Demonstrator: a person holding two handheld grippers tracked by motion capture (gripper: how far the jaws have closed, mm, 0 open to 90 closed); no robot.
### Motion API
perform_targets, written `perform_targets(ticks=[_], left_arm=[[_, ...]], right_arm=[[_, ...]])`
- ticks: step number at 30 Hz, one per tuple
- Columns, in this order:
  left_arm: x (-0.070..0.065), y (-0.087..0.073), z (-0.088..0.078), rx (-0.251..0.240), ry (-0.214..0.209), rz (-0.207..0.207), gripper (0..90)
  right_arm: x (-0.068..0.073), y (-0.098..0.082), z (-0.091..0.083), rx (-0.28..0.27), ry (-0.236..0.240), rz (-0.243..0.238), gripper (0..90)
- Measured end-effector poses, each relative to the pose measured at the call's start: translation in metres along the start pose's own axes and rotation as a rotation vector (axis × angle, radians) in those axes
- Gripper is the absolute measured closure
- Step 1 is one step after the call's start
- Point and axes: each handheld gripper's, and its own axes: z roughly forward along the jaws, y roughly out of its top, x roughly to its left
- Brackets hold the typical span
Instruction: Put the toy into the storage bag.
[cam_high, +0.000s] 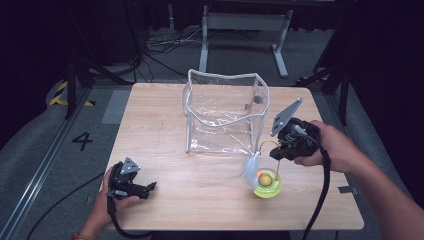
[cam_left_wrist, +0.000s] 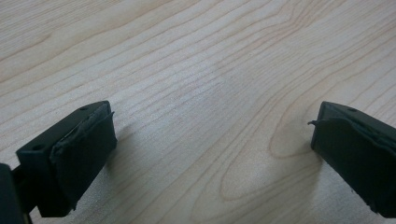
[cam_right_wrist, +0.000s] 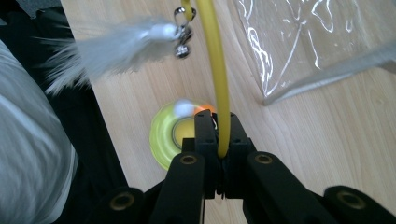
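Toy (cam_high: 266, 182): yellow-green round base with an orange ball in it, on the table right of centre, near the front edge; a thin yellow wand rises from it.
Wand (cam_right_wrist: 215, 70): yellow, arcs up from the base and over toward the bag; in the right gripper view it runs up between the jaws.
Feather (cam_high: 249, 166): white, hangs from the wand's end just left of the base; a small metal bell (cam_right_wrist: 181, 50) hangs beside it on the clip.
Right gripper (cam_high: 281, 152): held in the right hand (cam_high: 327, 147) above the table, just beyond and right of the toy; jaws pressed together on the wand a little above the base.
Left gripper (cam_high: 150, 189): held in the left hand (cam_high: 107, 197) at the near left of the table, pointing right, low over the wood; jaws spread wide with bare table between them.
Pads (cam_left_wrist: 84, 149): black, edges worn and a little frayed, seen in the left gripper view.
Bag (cam_high: 225, 112): clear plastic with a white rim, standing upright and open at the top, centre of the table toward the far side; its near right corner is close to the feather.
Table (cam_high: 160, 130): light wood, rectangular.
Floor (cam_high: 60, 135): grey, with a "4" mark at the left; cables lie beyond the table.
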Motion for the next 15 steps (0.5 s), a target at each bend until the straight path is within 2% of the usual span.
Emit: perform_targets(ticks=[10, 15], left_arm=[[0.000, 0.000, 0.000, 0.000, 0.001, 0.001, 0.3], [0.000, 0.000, 0.000, -0.001, 0.003, 0.003, 0.3]], right_arm=[[-0.018, -0.020, -0.025, 0.012, -0.047, 0.071, 88.0], [-0.031, -0.025, -0.041, 0.001, -0.093, 0.109, 87.9]])
